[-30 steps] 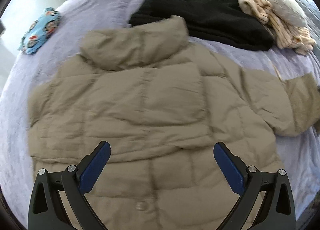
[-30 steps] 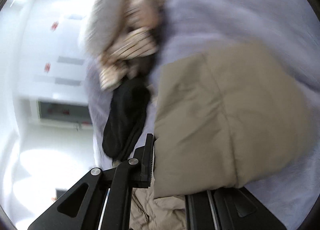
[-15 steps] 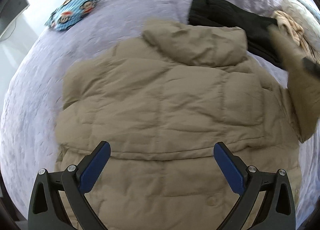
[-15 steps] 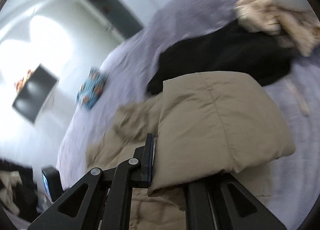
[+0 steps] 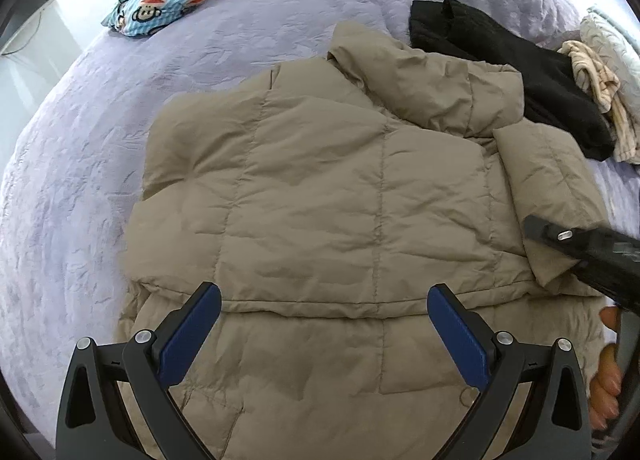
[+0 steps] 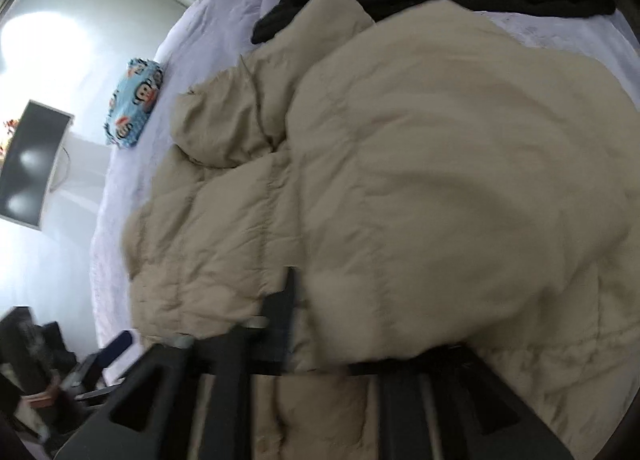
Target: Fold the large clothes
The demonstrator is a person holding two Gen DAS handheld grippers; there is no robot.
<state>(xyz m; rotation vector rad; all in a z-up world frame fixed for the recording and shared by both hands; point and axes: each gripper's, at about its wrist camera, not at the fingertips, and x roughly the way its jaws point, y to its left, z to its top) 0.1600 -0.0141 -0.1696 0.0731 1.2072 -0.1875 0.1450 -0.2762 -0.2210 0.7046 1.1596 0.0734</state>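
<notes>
Puffer jacket (image 5: 332,195) spread flat on lavender bedspread (image 5: 80,163); sleeve (image 6: 440,179) between opening right gripper (image 6: 360,344) jaws. Left gripper (image 5: 324,336) agape above hem. Wall screen (image 6: 32,163) far left.

Right gripper (image 6: 360,344): blurred, far finger hidden beneath jacket sleeve (image 6: 460,179); jacket hem cut off behind left gripper (image 5: 324,336)
</notes>
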